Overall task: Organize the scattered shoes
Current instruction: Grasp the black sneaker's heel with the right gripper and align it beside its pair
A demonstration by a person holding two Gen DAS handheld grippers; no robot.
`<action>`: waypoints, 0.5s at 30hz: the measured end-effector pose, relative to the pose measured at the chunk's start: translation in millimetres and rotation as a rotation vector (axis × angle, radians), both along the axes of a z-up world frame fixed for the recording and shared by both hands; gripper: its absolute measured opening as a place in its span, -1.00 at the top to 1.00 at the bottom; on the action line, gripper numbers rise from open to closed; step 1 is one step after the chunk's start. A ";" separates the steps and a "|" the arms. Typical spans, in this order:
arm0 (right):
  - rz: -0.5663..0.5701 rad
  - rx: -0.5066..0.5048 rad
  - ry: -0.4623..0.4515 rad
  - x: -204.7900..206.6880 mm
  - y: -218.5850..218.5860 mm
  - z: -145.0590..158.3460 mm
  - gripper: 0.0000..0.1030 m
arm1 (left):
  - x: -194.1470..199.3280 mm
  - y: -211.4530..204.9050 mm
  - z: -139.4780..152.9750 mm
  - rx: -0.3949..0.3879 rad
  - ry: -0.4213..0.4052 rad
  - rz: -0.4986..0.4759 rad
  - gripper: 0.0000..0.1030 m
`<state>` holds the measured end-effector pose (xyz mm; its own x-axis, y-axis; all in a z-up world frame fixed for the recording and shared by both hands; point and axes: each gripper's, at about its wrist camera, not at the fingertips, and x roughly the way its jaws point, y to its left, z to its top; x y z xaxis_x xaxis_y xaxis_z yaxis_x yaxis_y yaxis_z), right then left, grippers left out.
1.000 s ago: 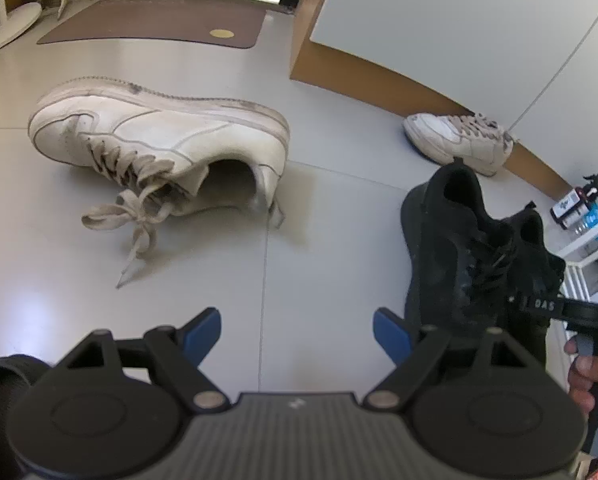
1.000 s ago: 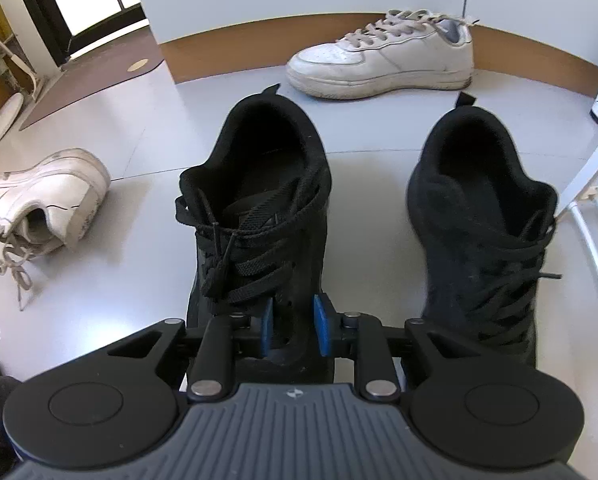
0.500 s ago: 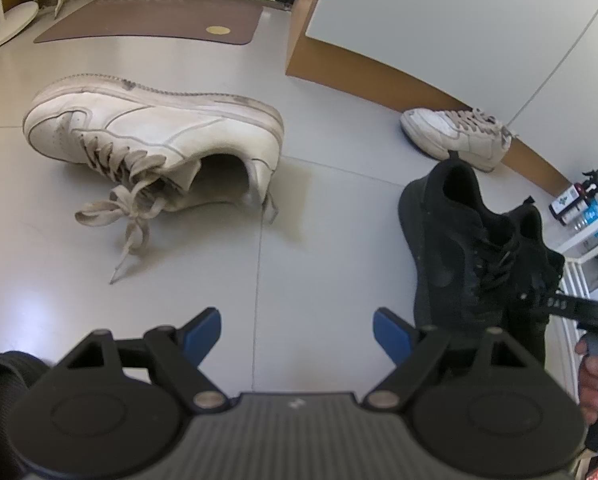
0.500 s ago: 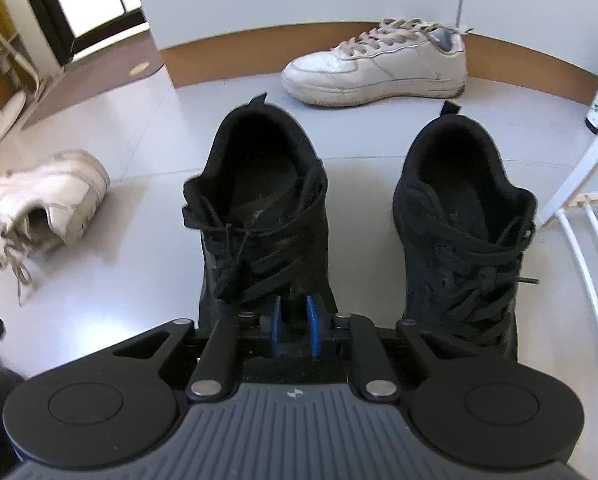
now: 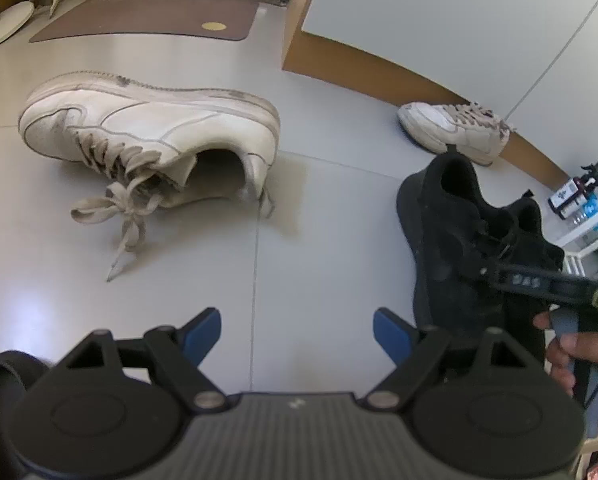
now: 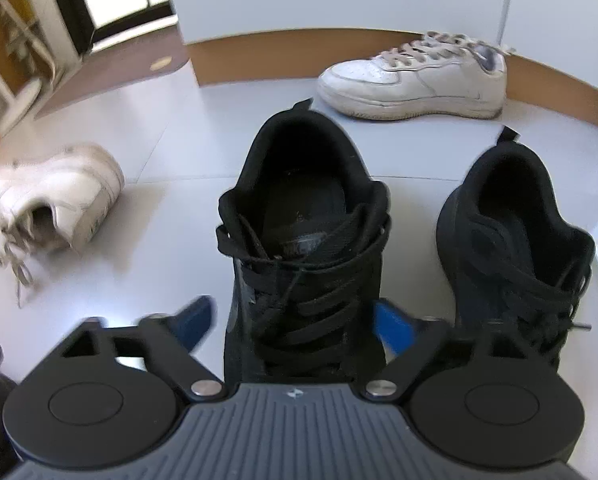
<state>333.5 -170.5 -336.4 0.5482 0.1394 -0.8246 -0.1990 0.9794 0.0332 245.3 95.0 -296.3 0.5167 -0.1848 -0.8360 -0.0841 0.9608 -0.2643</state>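
Straddling a laced black shoe (image 6: 303, 248), right gripper (image 6: 295, 326) just released, left gripper (image 5: 297, 330) spread.

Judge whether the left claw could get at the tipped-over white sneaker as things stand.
Probably yes: the left claw is open, and only bare floor lies between it and the tipped-over white sneaker.
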 end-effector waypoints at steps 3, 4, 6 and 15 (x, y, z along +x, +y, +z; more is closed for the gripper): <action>-0.005 -0.019 -0.011 3.9 -3.3 -1.8 -0.18 | -0.4 2.9 1.1 -0.003 -0.002 0.009 -0.65; -0.008 -0.025 -0.011 3.8 -3.9 -2.1 -0.13 | -0.6 3.1 1.6 -0.004 -0.002 0.009 -0.65; -0.021 -0.045 -0.007 3.0 -5.4 -1.9 -0.11 | -1.8 3.2 2.9 -0.003 -0.004 0.004 -0.65; -0.064 -0.075 0.009 -5.8 -19.7 -0.7 -0.07 | -5.2 9.8 6.5 0.001 -0.006 0.019 -0.65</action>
<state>327.7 -190.2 -337.1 0.5468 0.0418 -0.8362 -0.1358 0.9900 -0.0392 240.1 104.8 -289.8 0.5247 -0.1741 -0.8333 -0.1006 0.9593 -0.2638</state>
